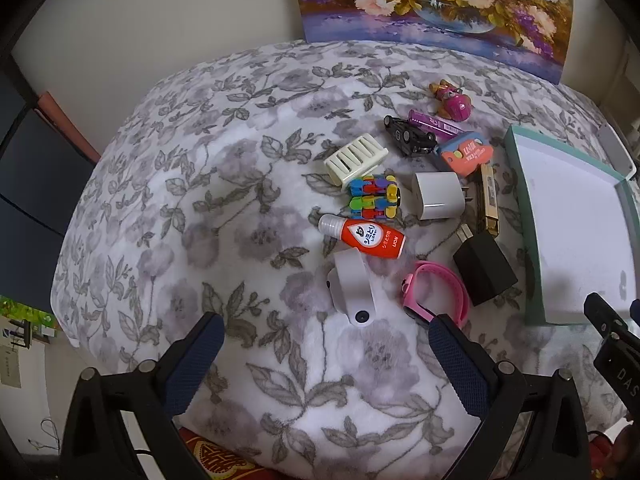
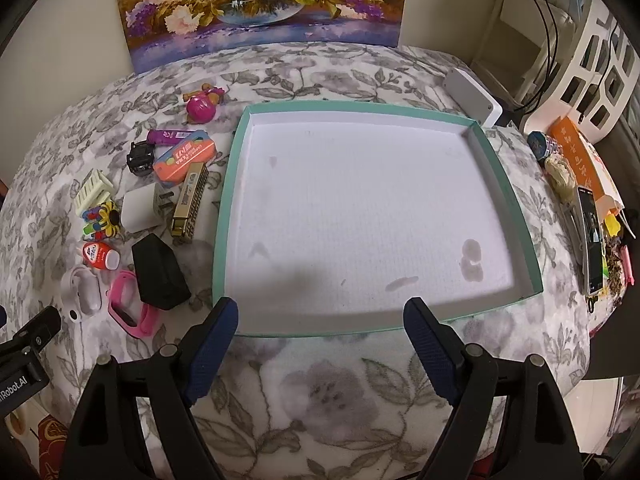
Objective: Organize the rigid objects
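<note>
While both tools hover spread, floral blanket (image 2: 332, 396) covers table; flower painting (image 2: 260, 0) leans against wall.

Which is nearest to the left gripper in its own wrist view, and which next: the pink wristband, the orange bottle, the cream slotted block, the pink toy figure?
From the left gripper:
1. Pink wristband, right beside its right finger.
2. Orange bottle, straight ahead, lying flat.
3. Cream slotted block, farther ahead.
4. Pink toy figure, far right, near the painting.

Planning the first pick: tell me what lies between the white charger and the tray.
In both views, the gold harmonica lies between the white charger and the tray.
</note>
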Motion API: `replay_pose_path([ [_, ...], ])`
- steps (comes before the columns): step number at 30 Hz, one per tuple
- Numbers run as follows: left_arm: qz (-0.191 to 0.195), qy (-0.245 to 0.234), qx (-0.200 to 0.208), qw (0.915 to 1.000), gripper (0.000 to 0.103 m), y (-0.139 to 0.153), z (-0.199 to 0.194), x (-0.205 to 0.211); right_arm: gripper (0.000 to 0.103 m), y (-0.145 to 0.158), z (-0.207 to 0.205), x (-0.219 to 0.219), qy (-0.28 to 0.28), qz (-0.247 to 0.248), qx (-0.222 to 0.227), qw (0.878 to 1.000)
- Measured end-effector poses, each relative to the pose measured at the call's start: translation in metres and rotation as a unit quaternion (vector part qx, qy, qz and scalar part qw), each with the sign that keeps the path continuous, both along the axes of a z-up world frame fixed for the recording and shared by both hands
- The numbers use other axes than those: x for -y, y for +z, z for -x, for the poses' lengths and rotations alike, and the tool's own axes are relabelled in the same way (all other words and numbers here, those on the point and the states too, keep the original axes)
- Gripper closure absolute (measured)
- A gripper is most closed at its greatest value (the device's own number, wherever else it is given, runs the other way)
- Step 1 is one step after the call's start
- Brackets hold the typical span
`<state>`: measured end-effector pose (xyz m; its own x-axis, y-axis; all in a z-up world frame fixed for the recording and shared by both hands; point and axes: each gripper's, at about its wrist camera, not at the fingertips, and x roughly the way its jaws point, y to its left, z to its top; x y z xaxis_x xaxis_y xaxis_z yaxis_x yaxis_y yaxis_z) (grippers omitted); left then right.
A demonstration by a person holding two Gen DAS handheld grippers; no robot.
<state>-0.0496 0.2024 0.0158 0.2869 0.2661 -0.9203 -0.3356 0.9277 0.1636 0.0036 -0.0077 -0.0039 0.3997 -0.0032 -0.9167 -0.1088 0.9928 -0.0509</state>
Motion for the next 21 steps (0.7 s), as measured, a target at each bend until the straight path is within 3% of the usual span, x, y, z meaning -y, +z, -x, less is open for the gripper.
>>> replay_pose_path([
  [21,0.0,-0.001,-0.004,1.0,0.0,-0.0021,-0.0004,-0.0003,0.018,-0.0021,-0.0023,0.0023,-0.004,0.0,-0.007,1.0],
])
